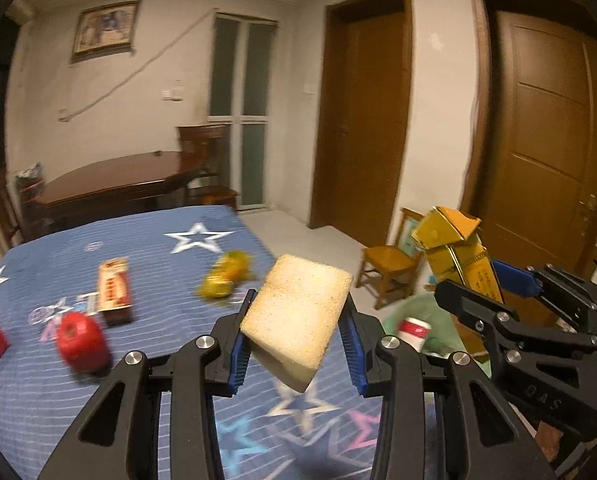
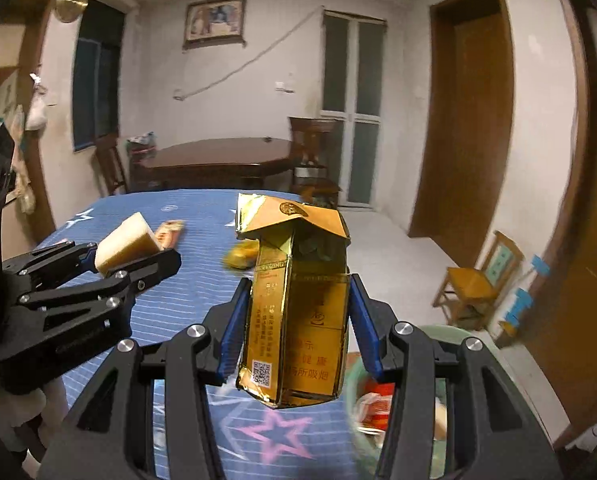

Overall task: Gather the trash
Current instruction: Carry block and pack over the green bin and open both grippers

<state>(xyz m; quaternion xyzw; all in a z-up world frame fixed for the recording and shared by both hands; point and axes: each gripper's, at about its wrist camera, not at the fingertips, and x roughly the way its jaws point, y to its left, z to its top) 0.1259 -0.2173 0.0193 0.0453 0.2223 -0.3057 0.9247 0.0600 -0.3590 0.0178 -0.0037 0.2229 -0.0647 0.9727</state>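
From your left wrist view, your left gripper (image 1: 294, 336) is clenched on the sponge (image 1: 298, 316), held above the near end of the blue bed (image 1: 146, 236). It is light and squashy, so pinch its flat faces gently. The green bag (image 1: 422, 320), blurred, seems to sit just off the bed's right edge.

From your right wrist view, your right gripper (image 2: 296, 328) grasps the gold carton (image 2: 294, 300) above that same edge. It is thin, crushable card; hold mid-body.
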